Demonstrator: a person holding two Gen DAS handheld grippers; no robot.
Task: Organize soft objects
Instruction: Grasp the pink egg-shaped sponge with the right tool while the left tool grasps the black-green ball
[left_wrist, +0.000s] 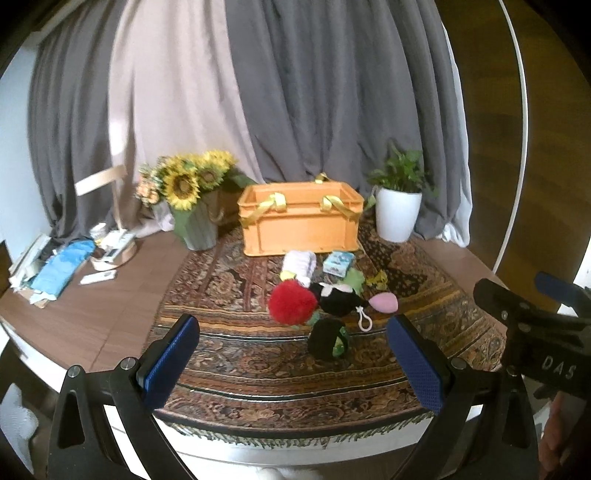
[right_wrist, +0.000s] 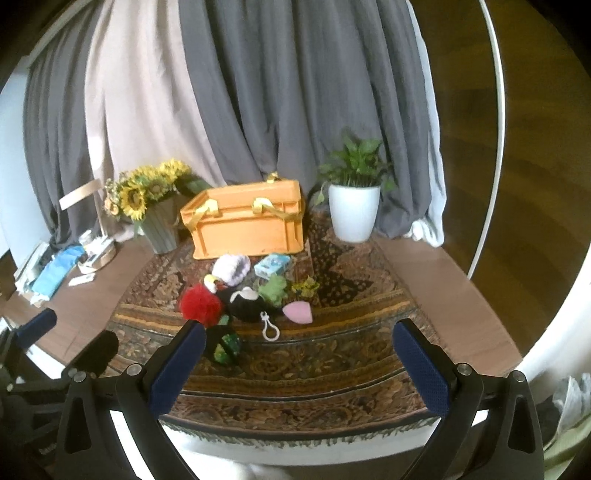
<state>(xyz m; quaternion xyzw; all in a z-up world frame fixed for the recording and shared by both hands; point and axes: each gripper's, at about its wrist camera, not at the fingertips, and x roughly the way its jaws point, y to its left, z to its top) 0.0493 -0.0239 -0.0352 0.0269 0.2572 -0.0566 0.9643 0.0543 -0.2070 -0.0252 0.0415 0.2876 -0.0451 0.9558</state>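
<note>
We hold the left hand-held gripper (left_wrist: 293, 363) and right hand-held gripper (right_wrist: 299, 363) wide open and empty above the rug's (left_wrist: 258, 369) near edge. The soft objects, a red pompom (left_wrist: 291, 302) and black plush (left_wrist: 338, 299) among them, cluster at twelve o'clock, just before the orange crate (left_wrist: 299, 227) on the tabletop (left_wrist: 110, 314).

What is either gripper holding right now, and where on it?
Nothing. The left gripper and right gripper are both open and empty, hanging short of the soft objects on the rug; the red pompom lies untouched.
</note>
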